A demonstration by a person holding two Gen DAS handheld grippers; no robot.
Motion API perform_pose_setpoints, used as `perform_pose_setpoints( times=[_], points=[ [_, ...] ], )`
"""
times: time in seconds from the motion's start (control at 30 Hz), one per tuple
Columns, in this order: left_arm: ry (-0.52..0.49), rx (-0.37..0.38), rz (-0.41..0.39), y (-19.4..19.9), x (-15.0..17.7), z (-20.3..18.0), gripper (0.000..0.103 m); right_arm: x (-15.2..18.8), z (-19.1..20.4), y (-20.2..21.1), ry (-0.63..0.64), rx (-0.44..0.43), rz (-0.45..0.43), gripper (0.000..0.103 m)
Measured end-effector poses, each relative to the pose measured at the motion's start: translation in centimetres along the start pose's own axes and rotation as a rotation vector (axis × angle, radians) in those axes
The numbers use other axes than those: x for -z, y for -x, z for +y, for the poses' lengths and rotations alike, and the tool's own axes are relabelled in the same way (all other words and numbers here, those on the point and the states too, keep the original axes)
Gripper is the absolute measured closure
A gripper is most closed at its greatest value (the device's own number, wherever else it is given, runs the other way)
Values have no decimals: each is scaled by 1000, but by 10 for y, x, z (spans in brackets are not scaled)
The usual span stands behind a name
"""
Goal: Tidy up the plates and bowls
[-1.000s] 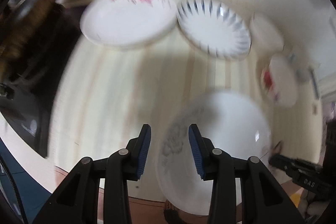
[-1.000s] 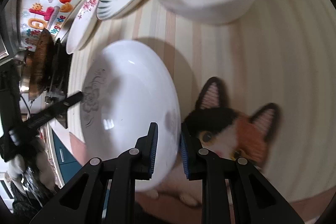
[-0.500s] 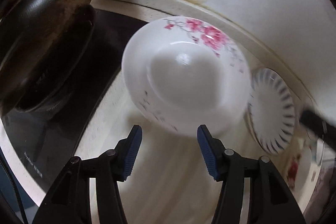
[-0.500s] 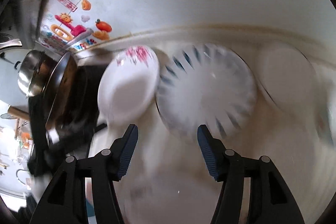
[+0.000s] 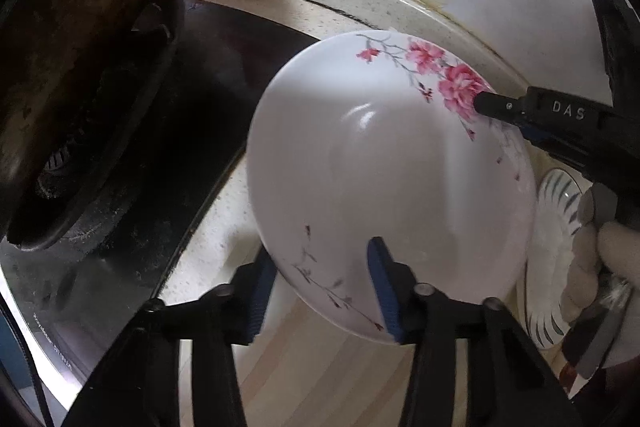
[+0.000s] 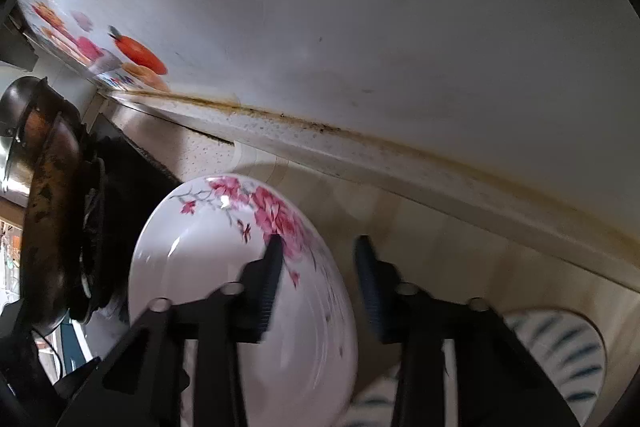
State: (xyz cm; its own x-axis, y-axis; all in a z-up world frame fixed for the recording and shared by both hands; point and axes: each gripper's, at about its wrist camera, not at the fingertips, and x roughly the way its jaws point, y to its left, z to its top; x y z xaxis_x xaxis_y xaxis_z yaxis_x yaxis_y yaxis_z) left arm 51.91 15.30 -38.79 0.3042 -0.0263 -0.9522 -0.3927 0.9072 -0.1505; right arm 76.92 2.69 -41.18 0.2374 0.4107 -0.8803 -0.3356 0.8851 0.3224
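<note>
A white plate with pink blossoms (image 5: 392,167) sits on the counter next to the stove; it also shows in the right wrist view (image 6: 224,275). My left gripper (image 5: 320,291) is open and straddles its near rim, one finger under, one over. My right gripper (image 6: 318,279) is open and straddles the far rim by the flowers; its arm shows in the left wrist view (image 5: 560,123). A white plate with dark blue leaf marks (image 6: 560,347) lies to the right, partly under the flowered plate (image 5: 556,203).
A dark worn wok (image 5: 80,59) sits on the black stove (image 5: 168,187) at left, close to the plate. The white wall with fruit stickers (image 6: 136,55) runs behind the counter's back edge (image 6: 400,163). Striped counter mat (image 5: 320,367) lies below the plate.
Both grippers have moved in on the flowered plate and now straddle its opposite rims. Earlier the right gripper let go of the grey-patterned plate.
</note>
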Motion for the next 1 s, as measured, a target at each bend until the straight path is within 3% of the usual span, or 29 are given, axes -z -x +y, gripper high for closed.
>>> perform_pose_setpoints(
  times=[0.17,0.43,0.73,1.0],
  points=[
    [-20,-11,-36,1,6,5,75,2,1,-3,-3,-19,-18,78],
    [-16,17,-62,20,22,8,76,17,1,17,-17,-40,-19,80],
    [13,65,-53,52,58,15,76,48,1,60,-16,-92,-26,80],
    [-1,121,-85,103,84,16,76,97,-4,120,-52,-134,-56,80]
  ],
)
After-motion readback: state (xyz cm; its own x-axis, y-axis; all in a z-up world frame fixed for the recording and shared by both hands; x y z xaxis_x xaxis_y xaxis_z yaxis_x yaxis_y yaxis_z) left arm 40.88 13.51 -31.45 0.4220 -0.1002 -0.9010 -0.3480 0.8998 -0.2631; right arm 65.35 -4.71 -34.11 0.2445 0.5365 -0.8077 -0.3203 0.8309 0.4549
